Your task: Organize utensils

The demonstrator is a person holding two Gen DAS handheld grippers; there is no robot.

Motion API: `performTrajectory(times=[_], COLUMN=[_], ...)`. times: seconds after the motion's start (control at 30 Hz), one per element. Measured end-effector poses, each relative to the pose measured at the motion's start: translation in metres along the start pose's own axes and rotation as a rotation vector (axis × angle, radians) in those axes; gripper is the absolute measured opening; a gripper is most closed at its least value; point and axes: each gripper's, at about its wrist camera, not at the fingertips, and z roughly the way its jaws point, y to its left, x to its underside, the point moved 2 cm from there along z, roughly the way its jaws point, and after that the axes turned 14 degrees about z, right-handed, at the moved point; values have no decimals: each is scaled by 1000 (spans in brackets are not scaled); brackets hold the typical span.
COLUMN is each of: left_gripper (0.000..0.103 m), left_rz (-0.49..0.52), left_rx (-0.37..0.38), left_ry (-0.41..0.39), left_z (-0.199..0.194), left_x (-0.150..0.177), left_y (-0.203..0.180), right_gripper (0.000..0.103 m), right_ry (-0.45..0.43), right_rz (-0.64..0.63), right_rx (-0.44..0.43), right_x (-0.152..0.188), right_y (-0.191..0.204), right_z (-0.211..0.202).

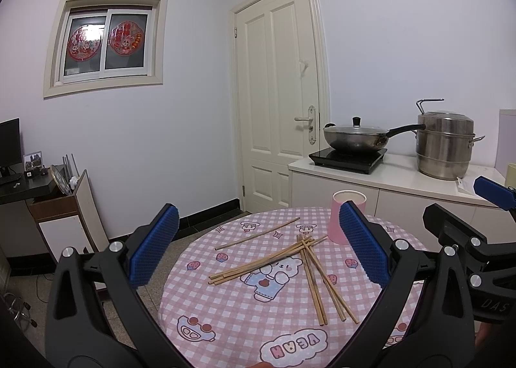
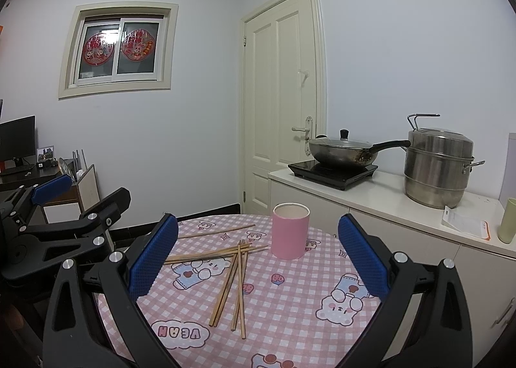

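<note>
Several wooden chopsticks (image 1: 283, 263) (image 2: 232, 266) lie scattered and crossed on a round table with a pink checked cloth (image 1: 232, 313) (image 2: 290, 313). One chopstick (image 1: 258, 233) (image 2: 216, 231) lies apart at the far left. A pink cylindrical holder (image 1: 342, 218) (image 2: 290, 230) stands upright and empty-looking at the table's far side. My left gripper (image 1: 258, 248) hovers open above the near edge, nothing between its blue pads. My right gripper (image 2: 258, 258) is open too, facing the chopsticks and the holder. Each gripper shows at the edge of the other's view.
A white counter (image 2: 387, 203) at the right carries an induction hob with a lidded wok (image 2: 342, 150), a steel steamer pot (image 2: 438, 168), a paper and a pale green cup (image 2: 508, 221). A closed door (image 2: 280, 93) is behind. A desk with a monitor (image 1: 9, 145) stands left.
</note>
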Motion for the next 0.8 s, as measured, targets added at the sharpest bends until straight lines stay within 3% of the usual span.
performTrajectory(times=[0.8], left_gripper=[98], left_rz=[-2], left_rx=[1], left_ry=[2], left_z=[6], left_x=[2], left_y=[2], right_gripper=[96], right_ry=[1], right_rz=[-1], right_rx=[2], right_x=[0], right_y=[-1], right_z=[-1])
